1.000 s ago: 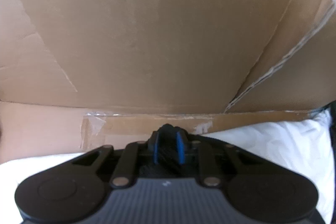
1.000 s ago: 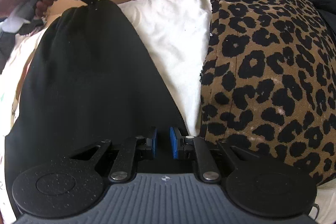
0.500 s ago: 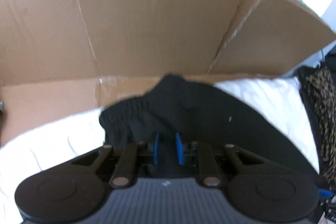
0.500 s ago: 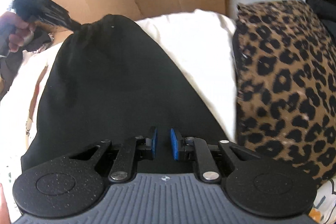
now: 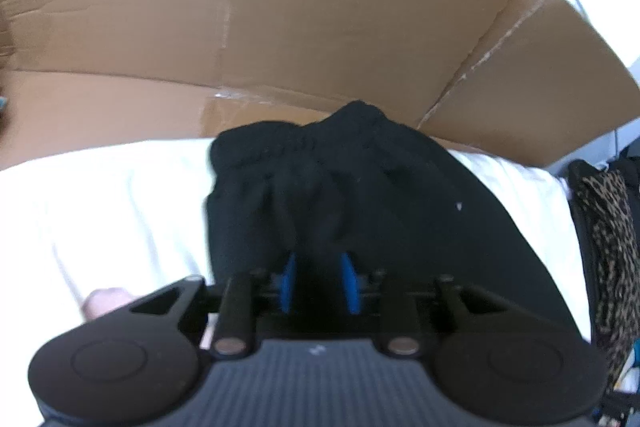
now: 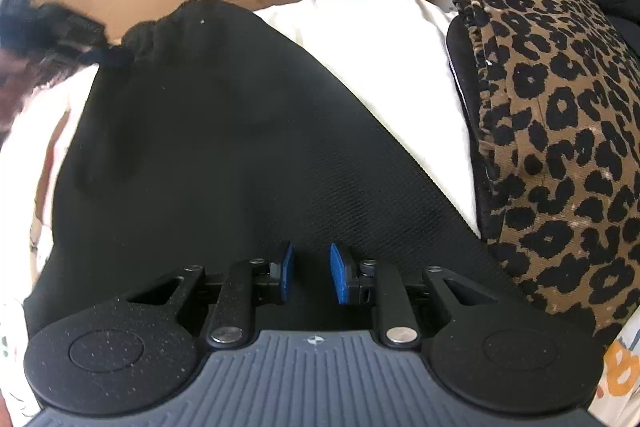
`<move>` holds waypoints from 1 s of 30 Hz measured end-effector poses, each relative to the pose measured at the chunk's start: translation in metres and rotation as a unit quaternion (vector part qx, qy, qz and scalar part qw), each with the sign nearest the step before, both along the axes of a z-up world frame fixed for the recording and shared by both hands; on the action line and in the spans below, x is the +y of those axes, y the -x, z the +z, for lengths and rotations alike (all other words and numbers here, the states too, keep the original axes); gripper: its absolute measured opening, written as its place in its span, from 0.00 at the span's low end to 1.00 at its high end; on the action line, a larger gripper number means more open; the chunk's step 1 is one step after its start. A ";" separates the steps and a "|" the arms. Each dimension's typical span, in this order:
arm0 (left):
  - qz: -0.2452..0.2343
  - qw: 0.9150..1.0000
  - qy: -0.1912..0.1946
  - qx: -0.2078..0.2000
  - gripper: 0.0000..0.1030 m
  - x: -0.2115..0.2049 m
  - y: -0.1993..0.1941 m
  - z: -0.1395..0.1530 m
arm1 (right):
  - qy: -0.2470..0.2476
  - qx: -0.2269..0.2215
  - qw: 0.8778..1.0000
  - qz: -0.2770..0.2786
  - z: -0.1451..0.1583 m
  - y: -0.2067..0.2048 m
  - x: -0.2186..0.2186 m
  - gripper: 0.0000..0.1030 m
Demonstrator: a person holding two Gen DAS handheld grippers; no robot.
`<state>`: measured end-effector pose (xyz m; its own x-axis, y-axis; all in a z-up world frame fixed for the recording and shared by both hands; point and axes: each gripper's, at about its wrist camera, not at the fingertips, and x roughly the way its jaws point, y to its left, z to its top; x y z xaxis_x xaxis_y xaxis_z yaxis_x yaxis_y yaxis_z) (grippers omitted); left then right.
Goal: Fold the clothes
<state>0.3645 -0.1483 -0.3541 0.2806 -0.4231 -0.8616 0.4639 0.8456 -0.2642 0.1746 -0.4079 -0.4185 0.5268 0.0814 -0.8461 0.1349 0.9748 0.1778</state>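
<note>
cardboard wall (image 5: 320, 7) bkgd, both grippers (image 5: 318, 283) (image 6: 312, 275) just easing apart w/ black garment (image 6: 240, 147) between, leopard fabric (image 6: 560, 147) clear only r view

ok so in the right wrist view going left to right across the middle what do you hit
black garment → white bedding → leopard print fabric

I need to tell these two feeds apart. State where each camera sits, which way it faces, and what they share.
Left wrist: on the left gripper, aimed down across the black garment toward the cardboard box; a bit of hand shows.
Right wrist: on the right gripper, looking along the same garment, leopard-print fabric to its right; the left gripper shows far left, blurred.
Shared: garment, box, white bedding.
</note>
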 end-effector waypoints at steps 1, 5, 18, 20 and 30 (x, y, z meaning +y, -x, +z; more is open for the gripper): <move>0.001 1.000 0.004 0.000 0.30 0.006 0.003 0.004 | 0.000 -0.002 1.000 0.002 0.002 0.001 0.001 0.26; 0.000 1.000 0.008 -0.025 0.39 0.035 0.023 0.021 | -0.003 -0.005 1.000 0.001 0.004 0.004 0.006 0.26; 0.008 0.999 0.021 0.050 0.38 0.098 0.139 0.004 | -0.002 -0.003 0.999 -0.035 0.015 0.029 -0.007 0.26; 0.003 0.997 0.022 0.068 0.38 0.102 0.156 -0.003 | 0.000 0.000 0.999 -0.039 0.016 0.034 -0.010 0.26; -0.036 0.991 0.050 0.117 0.42 0.112 0.187 -0.039 | 0.022 0.015 1.000 -0.017 0.012 0.056 0.001 0.27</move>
<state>0.1772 -0.0368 -0.3933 0.0443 -0.5215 -0.8521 0.4391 0.7762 -0.4523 0.1183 -0.4064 -0.4065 0.5034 0.0266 -0.8636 0.1718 0.9765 0.1302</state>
